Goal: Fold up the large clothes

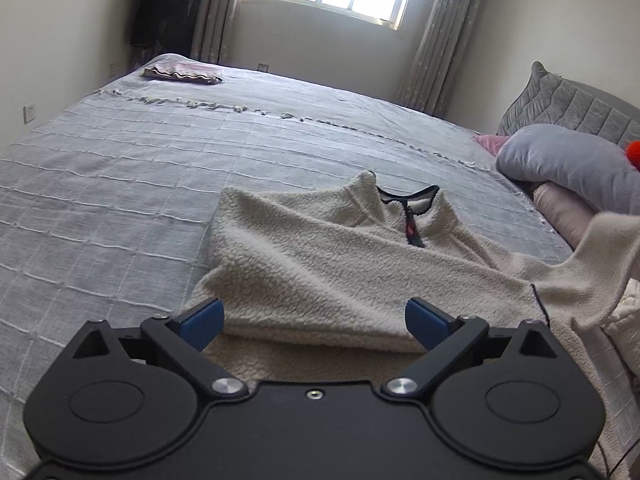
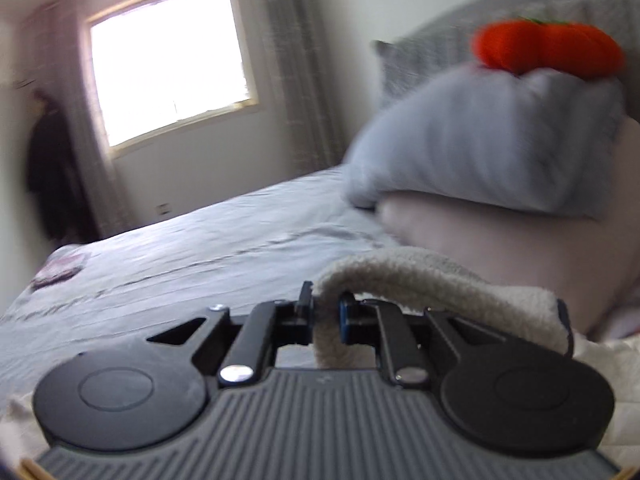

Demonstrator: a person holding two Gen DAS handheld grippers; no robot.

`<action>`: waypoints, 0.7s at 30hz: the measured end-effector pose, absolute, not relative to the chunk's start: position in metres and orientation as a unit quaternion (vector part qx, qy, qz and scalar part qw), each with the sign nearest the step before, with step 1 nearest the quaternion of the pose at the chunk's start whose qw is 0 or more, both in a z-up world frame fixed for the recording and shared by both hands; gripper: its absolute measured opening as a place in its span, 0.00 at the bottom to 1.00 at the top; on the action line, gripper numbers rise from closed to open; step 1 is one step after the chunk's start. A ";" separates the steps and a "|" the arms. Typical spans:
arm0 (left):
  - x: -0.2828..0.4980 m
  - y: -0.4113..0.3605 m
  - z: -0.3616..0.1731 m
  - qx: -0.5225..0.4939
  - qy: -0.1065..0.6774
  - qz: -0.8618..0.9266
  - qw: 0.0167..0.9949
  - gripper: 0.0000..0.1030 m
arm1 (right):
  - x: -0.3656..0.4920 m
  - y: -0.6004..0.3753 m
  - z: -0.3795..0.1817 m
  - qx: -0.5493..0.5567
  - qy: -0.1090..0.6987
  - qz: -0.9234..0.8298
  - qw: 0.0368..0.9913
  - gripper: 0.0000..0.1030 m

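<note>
A: Your left gripper [image 1: 314, 318] has its jaws spread wide, blue pads [image 1: 204, 318] clear of the cloth on both sides. The cream fleece pullover [image 1: 320, 264] lies on the bed [image 1: 120, 184] straight ahead of those jaws, with a folded edge running between the two pads but neither pad pressing on it.

B: And your right?

A: Your right gripper [image 2: 325, 316] has its jaws pressed together, pinching a fold of the same fleece pullover [image 2: 400, 276]. The cloth rises from between the pads and arches off to the right of the jaws, over the right finger.

B: Collar?

A: Beyond your left jaws, at the far end of the garment, dark-trimmed and standing up. One part of the fleece trails away to the right of them.

B: Anything past your right jaws?

A: A grey pillow [image 2: 480, 140] sitting on a pale pink one, up and to the right, with a red plush toy [image 2: 548, 46] on top. That view is blurred.
</note>
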State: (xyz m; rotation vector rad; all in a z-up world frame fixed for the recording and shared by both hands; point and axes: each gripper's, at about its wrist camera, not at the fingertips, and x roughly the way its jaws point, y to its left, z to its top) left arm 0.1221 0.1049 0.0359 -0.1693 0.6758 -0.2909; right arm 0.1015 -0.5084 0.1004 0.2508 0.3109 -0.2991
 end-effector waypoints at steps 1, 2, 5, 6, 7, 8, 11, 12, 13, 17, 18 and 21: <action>0.125 0.104 0.036 -0.084 0.329 -0.144 0.929 0.95 | 0.105 -0.491 0.106 0.114 0.156 -0.130 0.973 0.10; 0.127 0.103 0.037 -0.084 0.328 -0.146 0.930 0.95 | 0.111 -0.468 0.112 0.102 0.159 -0.108 0.976 0.10; 0.136 0.097 0.037 -0.075 0.322 -0.143 0.933 0.95 | 0.128 -0.405 0.120 0.070 0.173 -0.047 0.981 0.10; 0.139 0.095 0.037 -0.072 0.321 -0.142 0.934 0.95 | 0.133 -0.384 0.120 0.061 0.178 -0.028 0.982 0.10; 0.141 0.094 0.036 -0.071 0.320 -0.141 0.934 0.95 | 0.139 -0.363 0.119 0.053 0.184 -0.008 0.981 0.10; 0.143 0.093 0.034 -0.071 0.319 -0.143 0.934 0.95 | 0.146 -0.339 0.116 0.043 0.194 0.015 0.980 0.10; 0.150 0.091 0.029 -0.075 0.322 -0.146 0.932 0.95 | 0.162 -0.274 0.099 0.018 0.224 0.068 0.972 0.10; 0.152 0.091 0.027 -0.076 0.323 -0.145 0.932 0.95 | 0.166 -0.255 0.090 0.013 0.234 0.086 0.968 0.10; 0.154 0.091 0.024 -0.077 0.324 -0.145 0.932 0.95 | 0.169 -0.234 0.078 0.008 0.248 0.105 0.963 0.10; 0.161 0.090 0.014 -0.083 0.329 -0.143 0.930 0.95 | 0.185 -0.173 0.019 -0.014 0.323 0.154 0.934 0.14; 0.162 0.089 0.012 -0.085 0.331 -0.144 0.929 0.95 | 0.189 -0.161 0.001 -0.023 0.353 0.156 0.922 0.15; 0.164 0.085 0.009 -0.085 0.337 -0.150 0.925 0.95 | 0.186 -0.144 -0.041 -0.034 0.418 0.167 0.892 0.27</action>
